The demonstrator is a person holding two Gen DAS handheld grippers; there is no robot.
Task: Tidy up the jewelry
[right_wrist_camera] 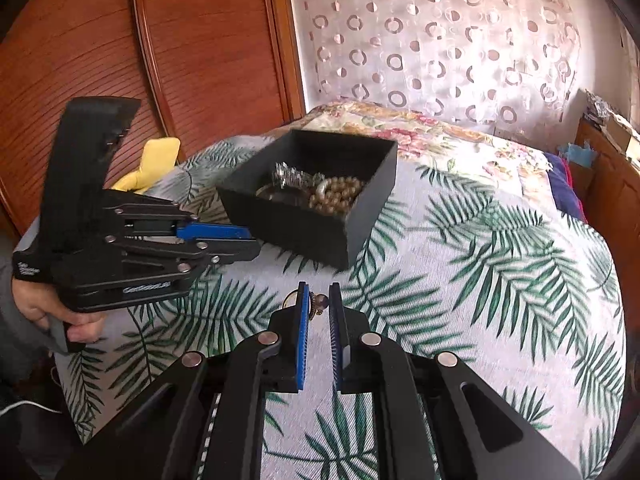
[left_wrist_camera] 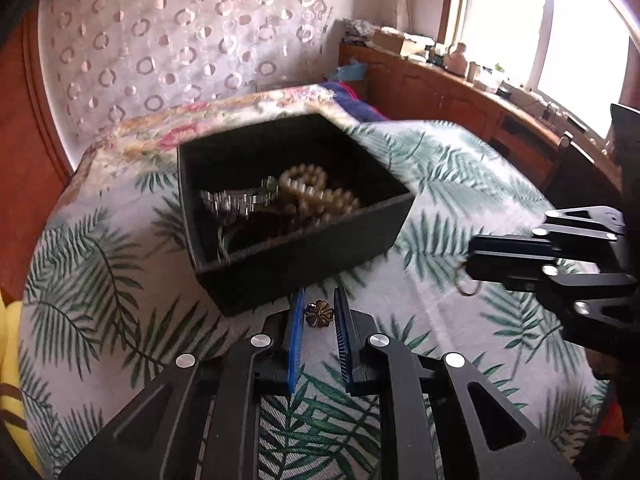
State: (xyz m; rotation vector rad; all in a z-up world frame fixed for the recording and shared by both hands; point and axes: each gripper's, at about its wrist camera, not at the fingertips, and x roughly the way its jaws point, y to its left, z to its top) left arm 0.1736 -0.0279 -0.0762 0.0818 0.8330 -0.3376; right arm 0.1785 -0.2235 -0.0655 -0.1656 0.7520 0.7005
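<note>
A black open box stands on a bed with a palm-leaf cover. It holds a pearl strand and a silver chain piece. My left gripper is just before the box's near wall, its jaws narrowly apart around a small dark flower-shaped piece. My right gripper is to the right of the box, its jaws closed to a small gap on a gold ring earring with a dark bead, which hangs from its tip.
The bed cover spreads wide to the right of the box. A floral pillow lies behind the box. A yellow cloth sits at the bed's left edge by a wooden wardrobe. A cluttered wooden counter runs under the window.
</note>
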